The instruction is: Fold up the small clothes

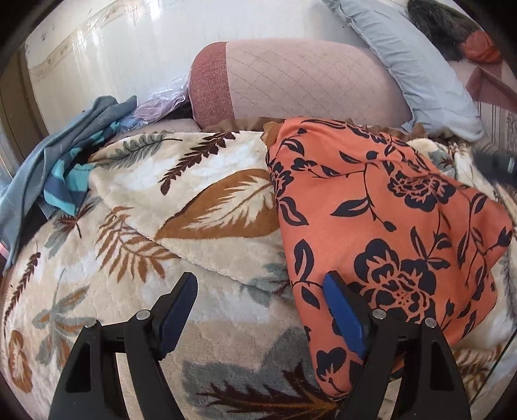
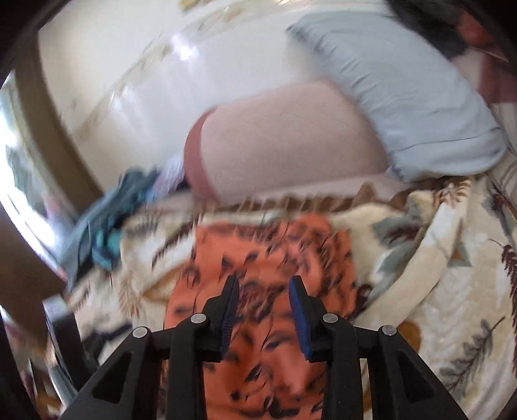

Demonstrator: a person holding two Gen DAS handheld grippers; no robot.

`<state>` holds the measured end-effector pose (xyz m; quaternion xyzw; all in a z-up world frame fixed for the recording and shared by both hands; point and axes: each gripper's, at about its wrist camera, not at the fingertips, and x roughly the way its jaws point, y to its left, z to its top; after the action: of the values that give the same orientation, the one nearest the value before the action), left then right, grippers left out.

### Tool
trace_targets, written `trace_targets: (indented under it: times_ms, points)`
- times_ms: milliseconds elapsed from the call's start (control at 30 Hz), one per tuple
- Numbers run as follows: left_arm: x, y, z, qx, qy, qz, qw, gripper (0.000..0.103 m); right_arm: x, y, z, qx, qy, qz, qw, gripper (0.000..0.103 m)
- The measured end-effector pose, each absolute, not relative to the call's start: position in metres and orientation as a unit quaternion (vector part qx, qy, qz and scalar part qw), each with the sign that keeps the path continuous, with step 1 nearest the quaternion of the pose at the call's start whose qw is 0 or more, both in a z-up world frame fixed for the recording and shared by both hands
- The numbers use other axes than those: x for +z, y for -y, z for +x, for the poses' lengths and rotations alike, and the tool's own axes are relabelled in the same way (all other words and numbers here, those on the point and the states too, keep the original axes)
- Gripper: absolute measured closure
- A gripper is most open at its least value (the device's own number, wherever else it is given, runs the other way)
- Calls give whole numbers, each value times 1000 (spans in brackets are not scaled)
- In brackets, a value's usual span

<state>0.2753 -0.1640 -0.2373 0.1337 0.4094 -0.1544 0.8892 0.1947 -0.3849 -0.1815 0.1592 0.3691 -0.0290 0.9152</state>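
Observation:
An orange garment with dark navy flowers (image 1: 381, 226) lies folded flat on the leaf-patterned blanket (image 1: 129, 258), right of centre in the left wrist view. My left gripper (image 1: 260, 281) stands wide open just above its near left edge. The gripper's right finger hangs over the cloth and its left finger over the blanket, and nothing is pinched. In the blurred right wrist view the same garment (image 2: 268, 258) fills the middle. My right gripper (image 2: 264, 284) hovers over it, jaws partly apart with nothing between the pads. A dark blur at the right edge of the left view is the right gripper (image 1: 497, 164).
A heap of grey-blue and teal striped clothes (image 1: 64, 168) lies at the blanket's far left. Behind stand a pink quilted bolster (image 1: 290, 80) and a pale blue pillow (image 1: 413, 71) against a white wall. A dark furry thing (image 1: 442, 22) sits at the top right.

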Motion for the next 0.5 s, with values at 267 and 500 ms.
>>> trace_targets:
  times_ms: [267,500]
  points:
    - [-267,133,294,-145,-495,126,847,23,-255,417,160,-135,-529,230,805,65]
    - [-220,115,289,-164,-407,23,898,24,-212,417,155,-90,-410,266,868,62]
